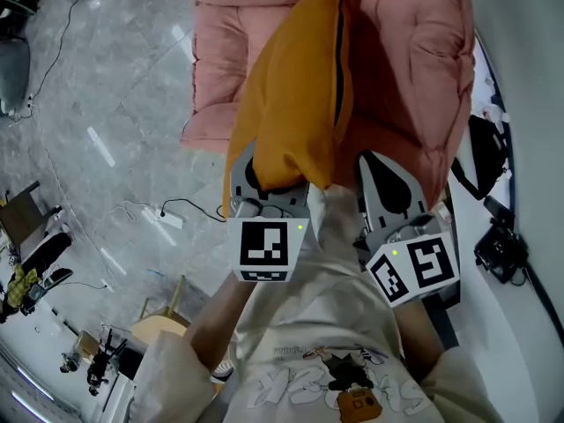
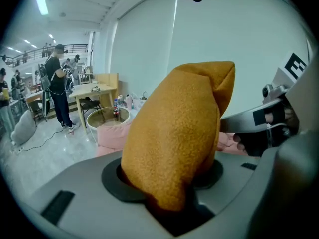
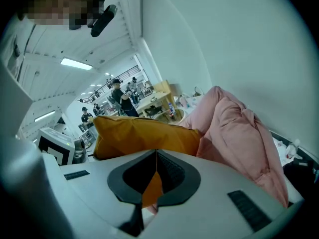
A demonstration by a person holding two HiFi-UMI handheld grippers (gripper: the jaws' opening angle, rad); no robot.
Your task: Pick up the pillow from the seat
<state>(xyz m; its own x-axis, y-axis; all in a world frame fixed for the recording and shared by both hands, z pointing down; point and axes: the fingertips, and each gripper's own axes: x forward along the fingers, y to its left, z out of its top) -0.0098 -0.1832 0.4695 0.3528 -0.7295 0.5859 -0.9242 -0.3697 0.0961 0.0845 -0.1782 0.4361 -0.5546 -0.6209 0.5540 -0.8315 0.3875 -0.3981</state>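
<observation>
A pink padded seat [image 1: 414, 69] stands on a grey marbled floor [image 1: 106, 104], an orange pillow [image 1: 291, 104] upright against its cushions; whether it rests on them cannot be told. A white power strip [image 1: 167, 217] and black cable [image 1: 189, 202] lie on the floor nearby.

You had a mustard-orange pillow [image 1: 295, 104] with a fuzzy, faintly speckled nap and one dark line down its edge. The seat [image 1: 414, 69] behind it was pale salmon pink. Your left gripper [image 1: 267, 181] and right gripper [image 1: 388, 179] were light grey with black pads, and their cubes [image 1: 264, 249] were white with black square markers. Your shirt [image 1: 326, 324] was cream with a cartoon print. The floor [image 1: 106, 104] was grey, marbled with white streaks.
</observation>
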